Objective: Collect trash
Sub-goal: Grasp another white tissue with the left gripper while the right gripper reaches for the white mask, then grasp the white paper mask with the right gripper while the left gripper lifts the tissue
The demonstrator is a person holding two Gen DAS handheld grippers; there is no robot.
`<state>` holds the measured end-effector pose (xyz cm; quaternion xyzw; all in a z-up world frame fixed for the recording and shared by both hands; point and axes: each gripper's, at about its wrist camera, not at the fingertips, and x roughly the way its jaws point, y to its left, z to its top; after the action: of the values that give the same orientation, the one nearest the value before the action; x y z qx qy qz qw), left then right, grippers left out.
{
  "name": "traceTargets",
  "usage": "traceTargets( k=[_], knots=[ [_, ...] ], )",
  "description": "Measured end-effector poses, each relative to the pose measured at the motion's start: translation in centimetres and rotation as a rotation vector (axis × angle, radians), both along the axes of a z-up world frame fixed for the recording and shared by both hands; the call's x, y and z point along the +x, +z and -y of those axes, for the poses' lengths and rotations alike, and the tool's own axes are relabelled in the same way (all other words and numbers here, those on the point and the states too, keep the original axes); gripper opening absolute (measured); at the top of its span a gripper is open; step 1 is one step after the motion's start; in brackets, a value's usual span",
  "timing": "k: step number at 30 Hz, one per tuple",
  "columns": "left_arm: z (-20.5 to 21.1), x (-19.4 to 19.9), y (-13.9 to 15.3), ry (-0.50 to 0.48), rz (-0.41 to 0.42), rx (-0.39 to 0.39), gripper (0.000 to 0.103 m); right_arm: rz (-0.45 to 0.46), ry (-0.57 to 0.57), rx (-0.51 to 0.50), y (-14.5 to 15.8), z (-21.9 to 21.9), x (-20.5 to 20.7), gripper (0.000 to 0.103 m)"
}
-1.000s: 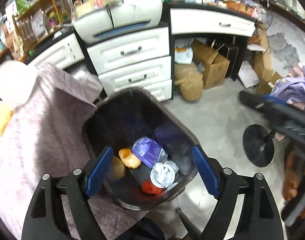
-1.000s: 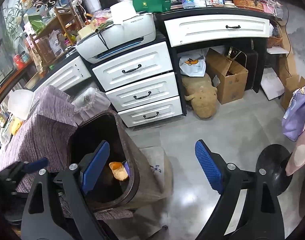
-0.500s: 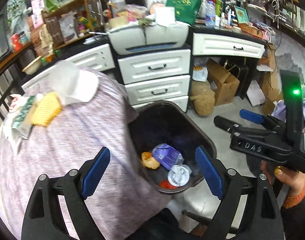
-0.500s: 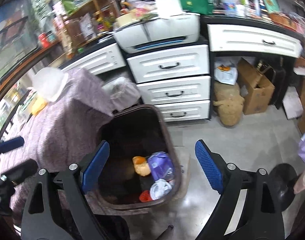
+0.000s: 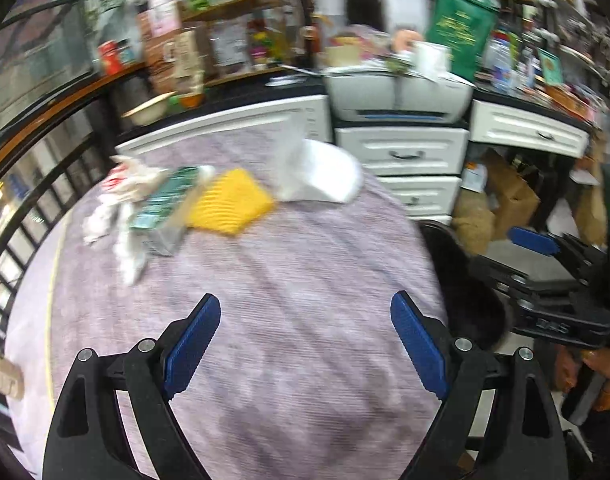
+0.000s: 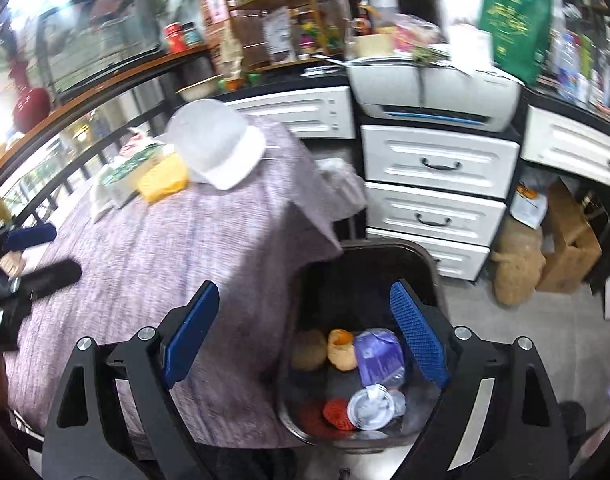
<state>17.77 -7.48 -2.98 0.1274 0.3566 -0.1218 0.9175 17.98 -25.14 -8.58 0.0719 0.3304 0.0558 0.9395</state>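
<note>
Trash waits in a loose huddle on my surface (image 5: 305, 280), which wears a mauve, ribbed cloth: a yellow ridged sponge-like pad (image 5: 231, 202), a green printed packet (image 5: 167, 200) lying flat just left of the pad, and crumpled white wrappers with red print (image 5: 123, 200) trailing off the packet's far side. Just right of the pad sits an upturned white plastic container (image 5: 321, 174), translucent and wide-brimmed. Motion blur softens all of it, so the print on the packet cannot be read.

Right of the pad and below the edge of the surface stands the dark bin (image 6: 429, 260). At its bottom lie an orange-topped crumpled wad (image 6: 341, 350), a purple pouch (image 6: 377, 354), a round white lid (image 6: 371, 406), a red netted lump (image 6: 337, 412) and a brownish round thing (image 6: 309, 354).

My left claw (image 5: 305, 344) hangs over bare cloth on the near side of the pad, blue pads spread wide, nothing between them. My right claw (image 6: 305, 336) is just as wide and empty, one finger over the hanging cloth, the other over the bin's mouth. From the left camera, that right claw shows beyond the bin, a hand (image 5: 601, 372) beneath it.

Behind the pad, white drawers (image 6: 437, 168) line the wall under a grey printer (image 6: 433, 92) and a green bag (image 6: 517, 24). A brown cardboard box (image 6: 565, 240) sits on the floor beside the drawers.
</note>
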Motion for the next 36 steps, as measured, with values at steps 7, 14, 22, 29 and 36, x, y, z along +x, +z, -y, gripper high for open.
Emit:
traceTargets(
  k=[7,14,22,29,36],
  knots=[
    [-7.4,3.9,0.3,0.123,-0.032,-0.053,0.086,0.001,0.057,-0.023,0.8,-2.2,1.8,0.086],
    [-13.5,8.6,-1.2,0.227,-0.041,-0.018,0.08,-0.015,0.082,-0.036,1.2,-3.7,4.1,0.086],
    [-15.4,12.8,-3.6,0.235,-0.124,-0.044,0.058,-0.029,0.106,-0.065,1.0,-5.7,5.3,0.086],
    [-15.5,14.4,-4.2,0.24,-0.139,-0.067,0.032,-0.02,0.12,-0.092,1.5,-6.6,6.9,0.086],
    [-18.0,13.3,-3.8,0.302,-0.16,-0.16,0.009,0.032,0.197,-0.149,2.7,-9.2,10.0,0.086]
  ],
)
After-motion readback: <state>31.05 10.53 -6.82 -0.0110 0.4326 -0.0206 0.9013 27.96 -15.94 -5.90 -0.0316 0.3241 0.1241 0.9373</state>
